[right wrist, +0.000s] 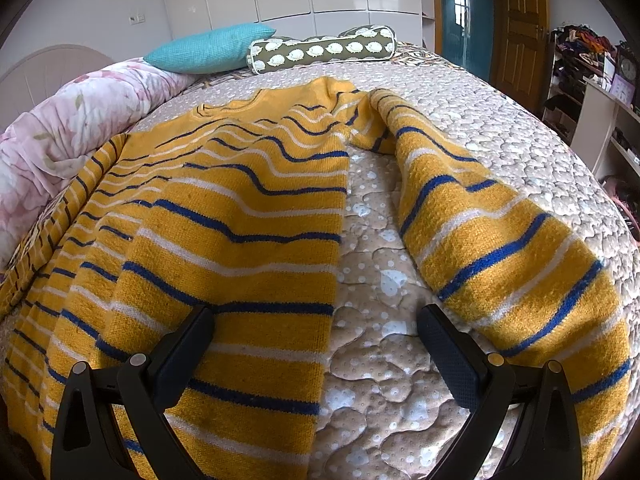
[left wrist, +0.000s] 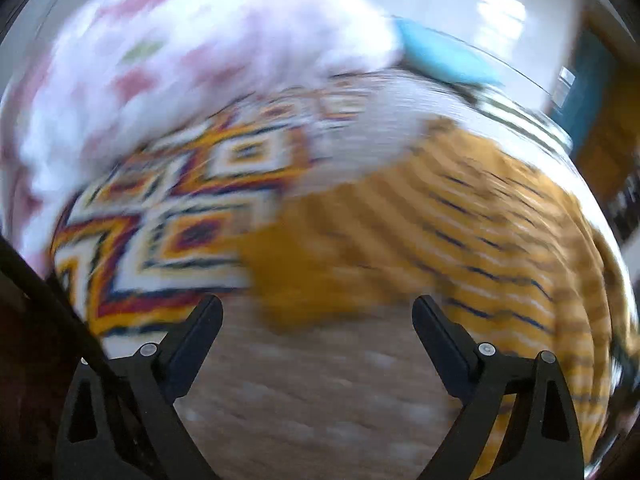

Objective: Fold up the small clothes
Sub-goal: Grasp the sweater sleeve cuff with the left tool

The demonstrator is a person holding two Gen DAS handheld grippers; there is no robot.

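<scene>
Here, on the quilted beige bedspread (right wrist: 372, 320), I have the mustard-yellow knitted sweater with blue and white stripes (right wrist: 224, 208) lying flat, one sleeve (right wrist: 500, 240) angled out beside its body — spread, I judge, ready for folding. My right gripper (right wrist: 316, 324) hangs over the sweater's hem, jaws wide, gripping nothing. My left gripper (left wrist: 318, 316) — blurred view — is also wide and empty, beside a diamond-patterned multicoloured cloth (left wrist: 180, 208) next to the sweater.

Yellow sweater (right wrist: 240, 208) with blue and white stripes, spread on bed, rumpled
</scene>
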